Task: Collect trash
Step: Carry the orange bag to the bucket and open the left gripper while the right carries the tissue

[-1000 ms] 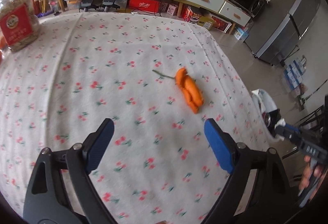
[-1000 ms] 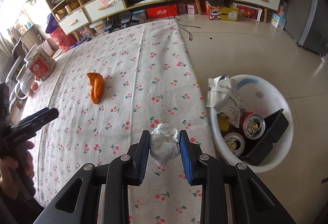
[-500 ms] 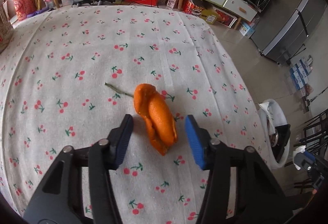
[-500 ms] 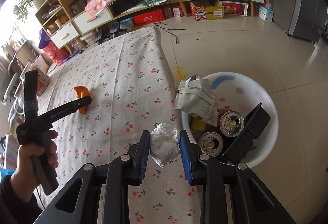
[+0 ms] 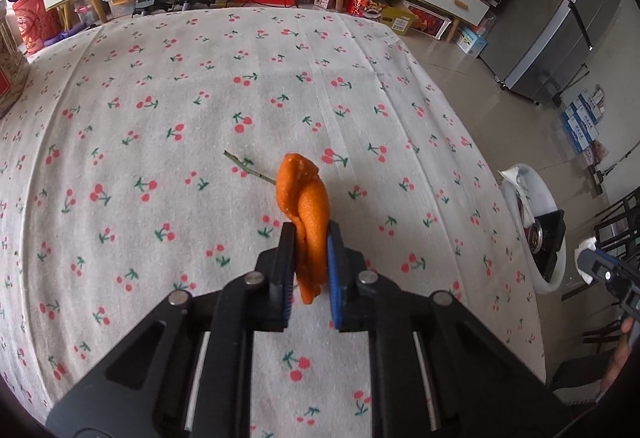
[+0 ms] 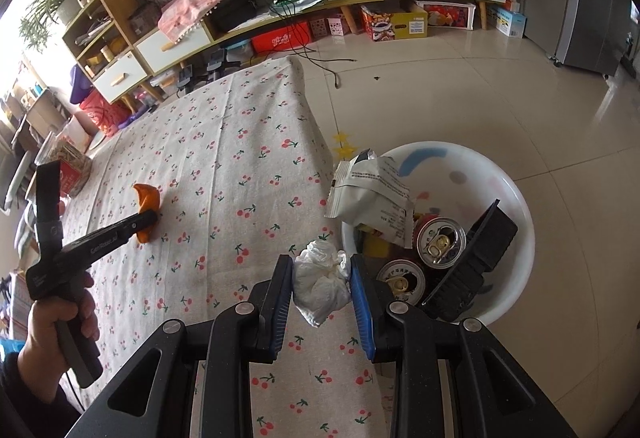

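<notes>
A: How is the left gripper (image 5: 311,238) set?

B: Its jaws are closing, and the orange peel (image 5: 306,213) is seen pinched between the pads, its upper end sticking out past the fingertips. The peel is placed toward the middle of the cherry-print tablecloth (image 5: 160,117), well away from every edge. A thin green stem (image 5: 248,169) is laid on the cloth just beside it.

A: And the right gripper (image 6: 322,278)?

B: It is clamped on a crumpled white tissue (image 6: 320,286), held at the table's near right edge, just beside the rim of the white basin (image 6: 516,197) on the floor.

A: What is found in the basin?

B: Two drink cans (image 6: 440,242), a white snack wrapper (image 6: 376,193) leaning over the rim, and a black box (image 6: 476,262) are seen inside. Bare cloth is left open between the two grippers, and open tiled floor (image 6: 440,97) is seen beyond the basin.
</notes>
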The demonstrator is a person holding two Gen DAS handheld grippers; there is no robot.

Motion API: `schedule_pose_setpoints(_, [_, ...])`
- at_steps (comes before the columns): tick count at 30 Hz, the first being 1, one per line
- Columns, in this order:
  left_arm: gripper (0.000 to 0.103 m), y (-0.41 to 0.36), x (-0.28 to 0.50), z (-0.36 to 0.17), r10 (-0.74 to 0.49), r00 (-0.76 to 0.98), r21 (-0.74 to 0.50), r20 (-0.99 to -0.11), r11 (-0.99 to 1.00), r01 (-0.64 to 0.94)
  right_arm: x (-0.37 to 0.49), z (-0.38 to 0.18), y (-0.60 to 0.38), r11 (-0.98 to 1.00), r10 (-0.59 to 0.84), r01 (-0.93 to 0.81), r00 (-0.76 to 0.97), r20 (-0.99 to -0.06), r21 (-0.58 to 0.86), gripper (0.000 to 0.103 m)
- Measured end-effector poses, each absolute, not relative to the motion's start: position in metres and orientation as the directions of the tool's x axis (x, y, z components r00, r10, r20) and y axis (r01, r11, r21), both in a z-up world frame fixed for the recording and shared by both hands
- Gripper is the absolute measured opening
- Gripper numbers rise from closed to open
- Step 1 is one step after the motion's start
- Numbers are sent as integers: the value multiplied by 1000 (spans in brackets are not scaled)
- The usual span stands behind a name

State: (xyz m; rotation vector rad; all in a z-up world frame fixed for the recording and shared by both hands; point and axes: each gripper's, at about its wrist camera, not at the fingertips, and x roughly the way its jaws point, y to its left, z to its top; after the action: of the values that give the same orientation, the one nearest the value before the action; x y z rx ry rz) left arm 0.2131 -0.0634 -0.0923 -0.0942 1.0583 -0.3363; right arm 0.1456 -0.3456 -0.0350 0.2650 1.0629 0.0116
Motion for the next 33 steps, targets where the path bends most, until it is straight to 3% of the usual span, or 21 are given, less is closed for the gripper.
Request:
schedule_pose_setpoints(17, [15, -75, 184, -59, -408, 443, -290, -798, 905, 310, 136, -28, -366, 958, 124, 161, 516, -847, 238, 29])
schedule_pose_setpoints(33, [15, -152, 172, -50, -497, 374, -318, -783, 837, 446, 101, -25, -447, 908, 74, 305, 557, -827, 287, 29])
